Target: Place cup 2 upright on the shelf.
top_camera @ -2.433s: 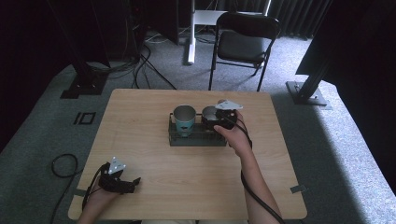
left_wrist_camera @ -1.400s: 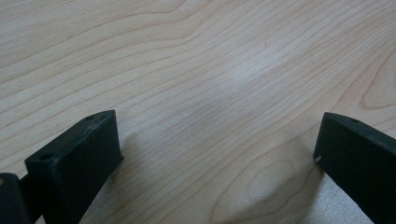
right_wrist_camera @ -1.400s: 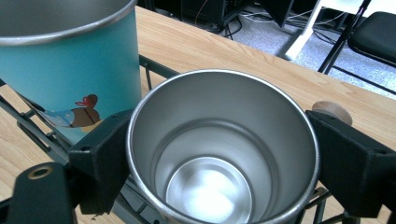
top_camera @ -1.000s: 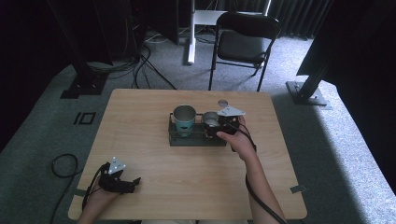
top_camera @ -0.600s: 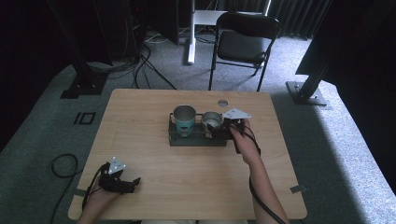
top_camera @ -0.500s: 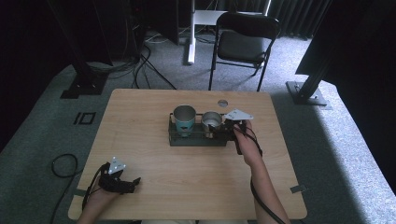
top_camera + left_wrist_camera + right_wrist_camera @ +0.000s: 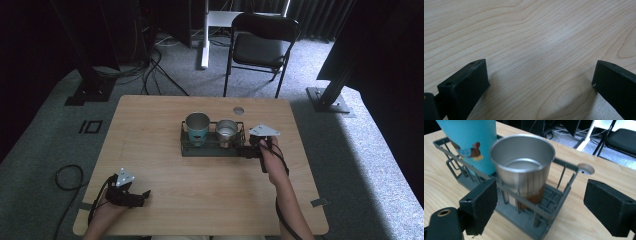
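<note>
Backed off from the steel cup [image 7: 522, 167], the right gripper [image 7: 541, 207] now sits beside the rack [image 7: 210, 150], jaws spread; the cup stands inside. Left gripper [image 7: 131, 192] rests open on the desk [image 7: 165, 115].

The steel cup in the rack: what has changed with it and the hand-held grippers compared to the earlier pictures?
The right hand-held gripper has let go of the steel cup and pulled back toward the rack's right end; its jaws now stand open, clear of the cup. The cup stands upright in the grey wire rack, beside the teal cup. The left hand-held gripper stayed open at the table's near left edge.
</note>
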The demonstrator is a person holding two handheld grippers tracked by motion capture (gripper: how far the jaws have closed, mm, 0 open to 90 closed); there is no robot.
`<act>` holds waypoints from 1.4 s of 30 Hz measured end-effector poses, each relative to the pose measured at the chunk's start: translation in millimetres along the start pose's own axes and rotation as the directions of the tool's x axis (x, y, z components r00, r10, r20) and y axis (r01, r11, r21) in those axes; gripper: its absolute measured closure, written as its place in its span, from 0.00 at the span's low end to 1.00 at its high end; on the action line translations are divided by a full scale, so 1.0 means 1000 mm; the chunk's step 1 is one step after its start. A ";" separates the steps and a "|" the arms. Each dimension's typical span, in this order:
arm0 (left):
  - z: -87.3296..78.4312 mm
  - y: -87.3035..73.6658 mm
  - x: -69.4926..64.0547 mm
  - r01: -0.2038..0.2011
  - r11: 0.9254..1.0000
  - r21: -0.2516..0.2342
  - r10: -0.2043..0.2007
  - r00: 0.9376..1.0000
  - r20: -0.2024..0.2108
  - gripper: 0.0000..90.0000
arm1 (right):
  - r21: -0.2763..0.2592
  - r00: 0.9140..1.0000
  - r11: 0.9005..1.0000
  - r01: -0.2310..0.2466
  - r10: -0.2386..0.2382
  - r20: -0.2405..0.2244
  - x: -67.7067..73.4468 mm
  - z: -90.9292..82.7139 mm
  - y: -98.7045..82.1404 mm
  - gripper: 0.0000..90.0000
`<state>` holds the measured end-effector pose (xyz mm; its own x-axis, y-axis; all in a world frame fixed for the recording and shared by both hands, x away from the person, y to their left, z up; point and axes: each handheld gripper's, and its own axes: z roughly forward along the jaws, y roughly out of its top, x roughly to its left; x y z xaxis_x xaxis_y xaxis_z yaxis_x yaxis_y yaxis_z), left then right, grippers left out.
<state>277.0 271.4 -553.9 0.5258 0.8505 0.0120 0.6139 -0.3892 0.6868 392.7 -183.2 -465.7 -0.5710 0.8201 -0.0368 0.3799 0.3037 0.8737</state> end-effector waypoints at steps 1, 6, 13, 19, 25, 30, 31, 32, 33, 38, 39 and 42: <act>0.000 0.000 0.000 -0.001 1.000 0.000 0.001 1.000 0.000 0.01 | 0.005 1.000 1.000 -0.005 0.005 -0.003 0.000 -0.001 -0.003 0.13; 0.000 0.000 0.000 -0.001 1.000 0.001 0.001 1.000 0.000 0.01 | 0.017 1.000 1.000 -0.016 0.016 -0.004 -0.002 -0.004 -0.014 0.13; 0.000 0.000 0.000 -0.001 1.000 0.001 0.001 1.000 0.000 0.01 | 0.018 1.000 1.000 -0.025 0.026 -0.007 -0.005 -0.009 -0.026 0.13; 0.000 0.000 0.000 -0.001 1.000 -0.001 0.001 1.000 0.000 0.01 | 0.030 0.999 0.999 -0.036 0.036 0.004 -0.007 -0.014 -0.041 0.13; 0.000 0.000 0.000 -0.002 1.000 0.000 0.002 1.000 0.000 0.01 | 0.043 0.999 0.998 -0.046 0.046 0.005 -0.010 -0.018 -0.055 0.13; 0.000 0.000 0.000 -0.002 1.000 0.000 0.002 1.000 0.000 0.01 | 0.054 0.999 0.997 -0.050 0.050 0.015 -0.014 -0.022 -0.065 0.13; 0.000 0.000 0.000 -0.003 1.000 0.001 0.003 1.000 0.000 0.01 | 0.055 0.999 0.997 -0.053 0.053 0.015 -0.014 -0.023 -0.067 0.13; 0.000 0.000 0.000 -0.002 1.000 0.000 0.002 1.000 0.000 0.01 | 0.059 0.998 0.997 -0.055 0.054 0.016 -0.015 -0.024 -0.069 0.13; 0.000 0.000 0.000 -0.003 1.000 0.000 0.003 1.000 0.000 0.01 | 0.064 0.998 0.996 -0.057 0.056 0.016 -0.016 -0.024 -0.071 0.13; 0.000 0.000 0.000 -0.002 1.000 0.000 0.002 1.000 0.000 0.01 | 0.075 0.998 0.995 -0.065 0.063 0.026 -0.020 -0.030 -0.081 0.13; 0.000 0.000 0.000 -0.002 1.000 0.000 0.002 1.000 0.000 0.01 | 0.078 0.997 0.995 -0.067 0.065 0.028 -0.021 -0.030 -0.083 0.13; 0.000 0.000 0.000 -0.003 1.000 0.000 0.003 1.000 0.000 0.01 | 0.086 0.997 0.994 -0.068 0.065 0.032 -0.022 -0.033 -0.088 0.13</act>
<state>277.0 271.6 -553.9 0.5270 0.8497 0.0141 0.6128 -0.3915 0.6865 348.3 -244.2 -526.3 -0.5217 0.8531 0.0049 0.4790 0.2882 0.8291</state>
